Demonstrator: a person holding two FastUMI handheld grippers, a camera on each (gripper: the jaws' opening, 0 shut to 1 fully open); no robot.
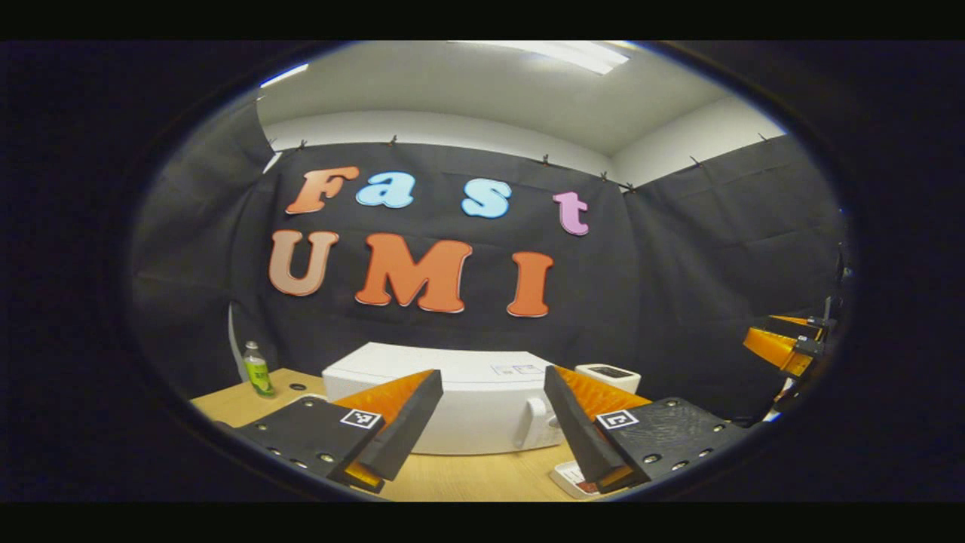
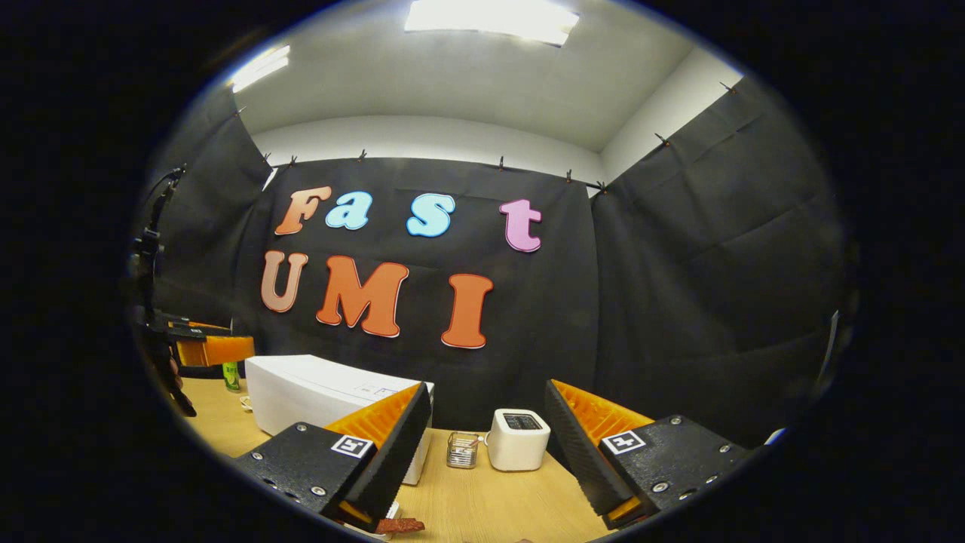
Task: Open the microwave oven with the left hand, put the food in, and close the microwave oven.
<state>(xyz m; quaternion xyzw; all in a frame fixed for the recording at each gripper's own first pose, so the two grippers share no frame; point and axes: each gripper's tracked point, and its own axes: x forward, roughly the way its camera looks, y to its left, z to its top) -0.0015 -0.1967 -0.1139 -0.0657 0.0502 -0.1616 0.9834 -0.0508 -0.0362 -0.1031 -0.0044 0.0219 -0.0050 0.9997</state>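
The white microwave (image 1: 475, 407) stands on the wooden table with its door shut and its handle (image 1: 537, 424) at the front right. My left gripper (image 1: 493, 375) hovers in front of it, open, with nothing between its fingers. In the right gripper view the microwave (image 2: 317, 392) is to the left. My right gripper (image 2: 487, 394) is open and holds nothing. A reddish-brown piece of food (image 2: 399, 525) lies at the bottom edge under its left finger, on something white. The left gripper (image 2: 207, 348) shows at the far left, the right gripper (image 1: 780, 343) at the far right.
A green bottle (image 1: 258, 369) stands on the table left of the microwave. A small white appliance (image 2: 519, 440) and a glass jar (image 2: 461, 449) sit to the microwave's right. A white flat item (image 1: 571, 477) lies near the table's front edge. Black cloth walls close the booth.
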